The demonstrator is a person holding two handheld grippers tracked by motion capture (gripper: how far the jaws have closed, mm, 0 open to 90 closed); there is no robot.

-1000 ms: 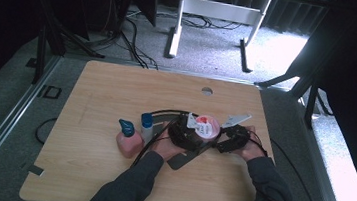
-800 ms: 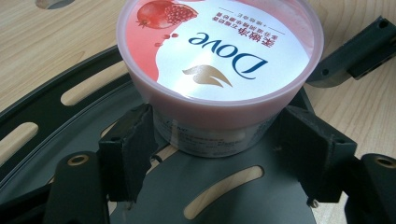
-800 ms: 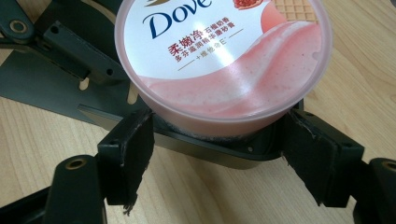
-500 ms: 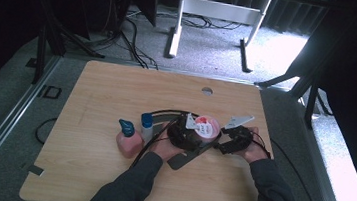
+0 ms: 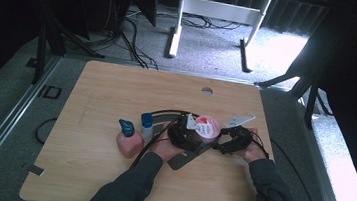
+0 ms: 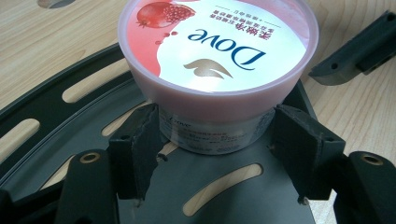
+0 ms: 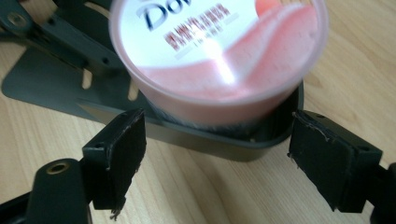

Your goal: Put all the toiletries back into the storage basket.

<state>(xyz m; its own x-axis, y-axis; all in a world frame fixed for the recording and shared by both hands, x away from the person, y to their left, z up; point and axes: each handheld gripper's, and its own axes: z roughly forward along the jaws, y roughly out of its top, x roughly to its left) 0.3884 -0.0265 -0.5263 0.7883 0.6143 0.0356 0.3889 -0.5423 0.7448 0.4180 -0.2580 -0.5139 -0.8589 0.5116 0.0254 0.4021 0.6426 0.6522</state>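
A pink Dove tub (image 5: 208, 126) with a white and red lid stands near the table's middle right. In the left gripper view the tub (image 6: 219, 51) sits over a dark slotted plate (image 6: 93, 121), and my left gripper (image 6: 217, 144) has just been closing, its pads now pressing on the tub's lower wall from both sides. My left gripper (image 5: 198, 134) is held by a hand coming from below. My right gripper (image 5: 223, 144) is just right of the tub. In the right gripper view its jaws have just been opening, and my right gripper (image 7: 219, 158) stands wide, short of the tub (image 7: 219, 56).
A pink bottle with a blue cap (image 5: 129, 140) and a smaller blue-capped bottle (image 5: 147, 126) stand left of my left hand. A round hole (image 5: 207, 90) lies in the table's far side. A black cable (image 5: 162, 113) arcs behind the tub.
The right gripper has drawn back slightly to the right, away from the tub. The left hand and the tub have stayed in place.
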